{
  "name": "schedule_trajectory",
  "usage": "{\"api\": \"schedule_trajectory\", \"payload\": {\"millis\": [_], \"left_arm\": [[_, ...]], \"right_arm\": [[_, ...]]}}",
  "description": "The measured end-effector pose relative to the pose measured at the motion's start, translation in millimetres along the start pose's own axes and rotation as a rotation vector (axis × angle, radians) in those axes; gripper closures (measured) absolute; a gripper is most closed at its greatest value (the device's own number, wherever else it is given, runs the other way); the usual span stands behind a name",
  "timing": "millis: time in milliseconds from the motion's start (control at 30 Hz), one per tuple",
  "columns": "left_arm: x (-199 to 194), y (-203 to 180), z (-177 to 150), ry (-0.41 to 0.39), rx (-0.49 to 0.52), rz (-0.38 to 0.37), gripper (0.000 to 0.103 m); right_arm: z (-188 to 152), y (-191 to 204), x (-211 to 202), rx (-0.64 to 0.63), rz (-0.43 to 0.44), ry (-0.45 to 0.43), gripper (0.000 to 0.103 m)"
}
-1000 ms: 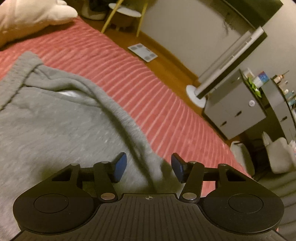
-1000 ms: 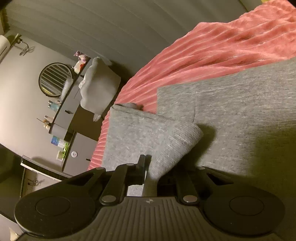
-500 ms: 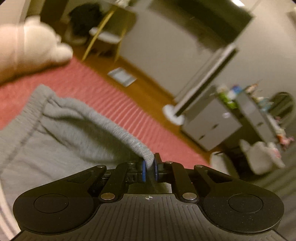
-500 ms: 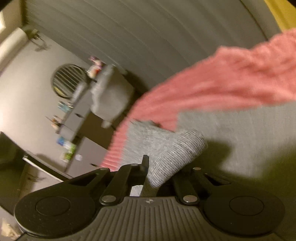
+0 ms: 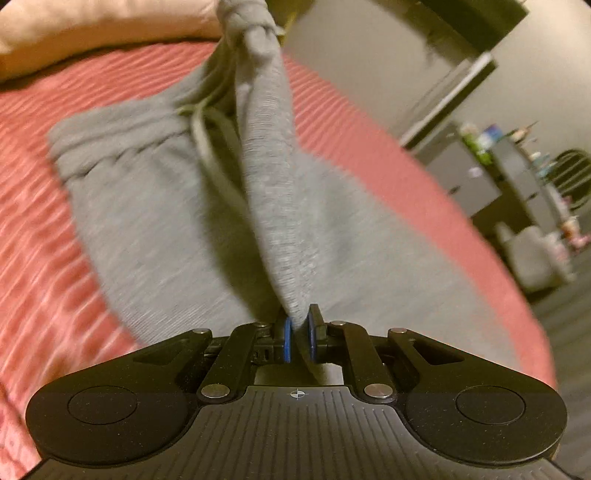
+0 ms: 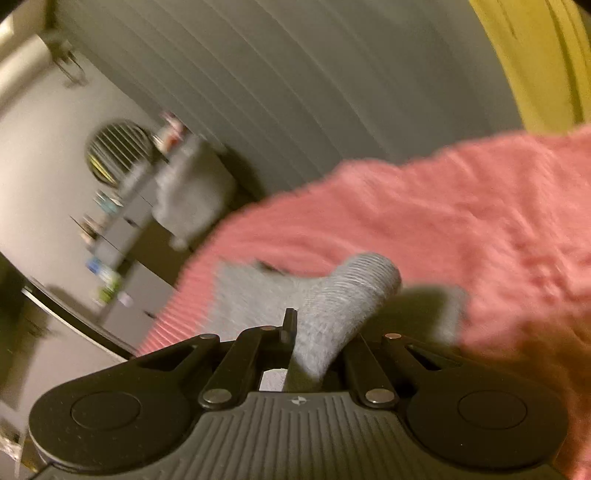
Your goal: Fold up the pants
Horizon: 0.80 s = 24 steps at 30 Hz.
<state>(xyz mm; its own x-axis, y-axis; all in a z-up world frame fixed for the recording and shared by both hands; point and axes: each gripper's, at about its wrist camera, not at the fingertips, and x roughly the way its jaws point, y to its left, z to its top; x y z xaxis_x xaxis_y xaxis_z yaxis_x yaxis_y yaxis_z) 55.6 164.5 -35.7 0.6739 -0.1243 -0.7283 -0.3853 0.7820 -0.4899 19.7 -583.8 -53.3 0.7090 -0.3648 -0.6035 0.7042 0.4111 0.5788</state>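
- The pants (image 5: 155, 206) are grey ribbed knit, lying spread on a bed with a red striped cover (image 5: 44, 229); the frames are motion-blurred.
- The waistband (image 5: 110, 129) lies gathered toward the pillow (image 5: 92, 26), with a pale drawstring (image 5: 207, 147) trailing from it.
- The left gripper (image 5: 298, 332) has its blue-padded fingers (image 5: 287, 339) clamped on a fold of the fabric, which rises from them in a taut ridge up to a bunched knot at the top of the view.
- The right gripper (image 6: 314, 332) has its fingers pressed together on a ribbed cuff end (image 6: 354, 291) (the far finger is hidden by cloth), lifted off the cover (image 6: 461, 221).
- In the left view, red cover shows on both sides of the pants, with the bed's edge to the right.
- Beyond that edge stand grey drawers (image 5: 461, 173) and a cluttered shelf; in the right view a panelled grey wall (image 6: 295, 74) lies past the bed.
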Motion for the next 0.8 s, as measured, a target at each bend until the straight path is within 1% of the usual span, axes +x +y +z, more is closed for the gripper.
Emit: {"api": "schedule_trajectory", "payload": {"millis": [33,67,100,133,167,200,233,300,333,400,433,467,500,533,567,600,633,667,700,733,800], "left_arm": [[1.6,3.6,0.2,0.004,-0.019,-0.007,0.081],[0.0,8.1,2.9,-0.009,-0.051,-0.022,0.077],[-1.6,11.5,8.4,-0.039,-0.072,-0.038,0.064],[-2.1,15.2,14.3,-0.056,-0.077,-0.045,0.048],[-1.0,17.2,21.3,-0.064,-0.089,-0.034,0.044],[1.1,19.9,29.0,-0.078,-0.115,-0.025,0.042],[4.6,23.2,36.5,-0.085,-0.14,-0.031,0.037],[15.3,30.5,50.2,-0.088,-0.213,-0.038,0.034],[20.2,34.1,55.7,-0.087,-0.244,-0.036,0.036],[26.6,37.4,65.0,-0.12,-0.279,-0.03,0.039],[27.2,38.4,69.4,-0.128,-0.28,-0.031,0.052],[27.6,36.6,74.1,-0.127,-0.282,-0.026,0.064],[27.0,35.4,78.9,-0.12,-0.277,-0.023,0.092],[22.5,33.0,85.2,-0.122,-0.266,-0.024,0.092],[15.7,30.4,88.9,-0.143,-0.255,-0.047,0.092],[3.1,27.4,92.7,-0.18,-0.235,-0.091,0.093],[-6.5,24.4,92.0,-0.209,-0.22,-0.129,0.093],[-22.7,29.2,89.0,-0.239,-0.201,-0.171,0.093],[-32.4,28.6,87.1,-0.263,-0.181,-0.195,0.093],[-42.3,30.3,82.9,-0.285,-0.158,-0.208,0.093],[-54.9,43.0,72.3,-0.297,-0.143,-0.214,0.092]], "right_arm": [[-3.7,-2.7,5.1,-0.011,-0.026,0.017,0.099],[-7.0,-4.7,9.0,-0.018,-0.034,0.033,0.098],[-8.5,-6.5,9.9,-0.013,-0.03,0.046,0.096],[-9.7,-6.5,9.0,-0.007,-0.02,0.043,0.094],[-10.0,-7.4,9.1,-0.006,-0.006,0.049,0.09],[-9.8,-7.4,10.0,-0.006,0.007,0.06,0.083],[-9.6,-7.8,11.3,0.0,0.019,0.068,0.079],[-8.5,-9.0,15.6,0.013,0.036,0.094,0.078],[-7.5,-9.0,17.6,0.021,0.045,0.108,0.078],[-5.0,-8.6,20.0,0.027,0.058,0.125,0.079],[-3.0,-7.0,19.7,0.021,0.057,0.131,0.087],[-1.2,-3.9,19.3,0.008,0.058,0.135,0.093],[0.3,2.0,18.8,-0.015,0.049,0.138,0.099],[2.4,7.6,18.7,-0.041,0.035,0.142,0.099],[5.6,13.8,17.6,-0.068,0.028,0.146,0.099],[10.7,18.8,14.6,-0.08,0.044,0.142,0.099],[17.4,21.5,8.6,-0.064,0.083,0.129,0.099],[24.0,22.2,0.5,-0.037,0.134,0.113,0.099],[30.1,22.0,-7.8,-0.014,0.172,0.088,0.1],[34.3,21.6,-14.4,-0.01,0.194,0.064,0.1],[39.2,16.1,-26.5,-0.014,0.233,0.02,0.1]]}}
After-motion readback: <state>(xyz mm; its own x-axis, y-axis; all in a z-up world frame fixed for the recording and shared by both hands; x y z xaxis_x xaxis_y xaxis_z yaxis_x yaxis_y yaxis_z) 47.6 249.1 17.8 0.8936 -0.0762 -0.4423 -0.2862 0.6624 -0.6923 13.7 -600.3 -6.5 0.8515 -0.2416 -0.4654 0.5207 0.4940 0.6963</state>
